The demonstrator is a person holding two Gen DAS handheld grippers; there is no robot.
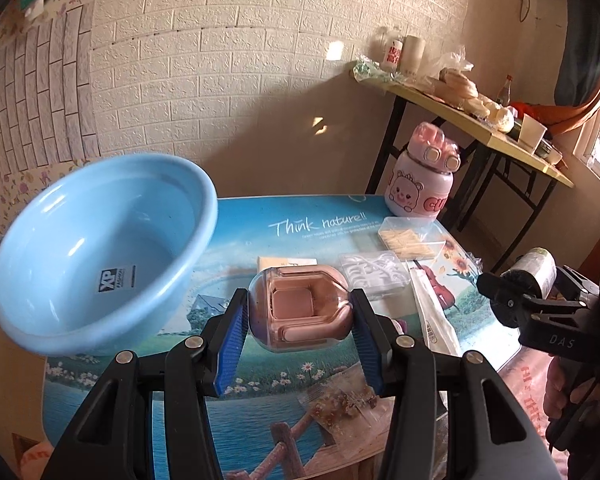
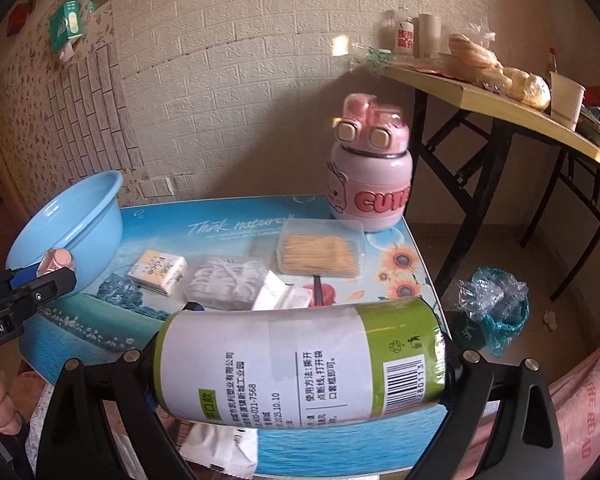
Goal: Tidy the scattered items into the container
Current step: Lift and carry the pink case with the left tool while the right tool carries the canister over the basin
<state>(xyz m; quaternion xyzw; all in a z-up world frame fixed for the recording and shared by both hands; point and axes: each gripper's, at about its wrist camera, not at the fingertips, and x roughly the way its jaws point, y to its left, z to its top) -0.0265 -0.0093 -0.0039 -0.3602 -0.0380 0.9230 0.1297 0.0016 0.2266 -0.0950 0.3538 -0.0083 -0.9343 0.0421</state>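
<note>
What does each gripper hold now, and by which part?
The left gripper holds a pink case by its two opposite sides. The right gripper holds a labelled roll by its two ends.

Warm daylight from the right, soft shadows, fisheye-bent edges, slight blur.

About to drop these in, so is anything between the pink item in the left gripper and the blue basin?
Nothing visible. The left gripper holds the pink item above the table, and the blue basin sits just to its left, its opening unobstructed. The other scattered items lie to the right, off that path.
</note>
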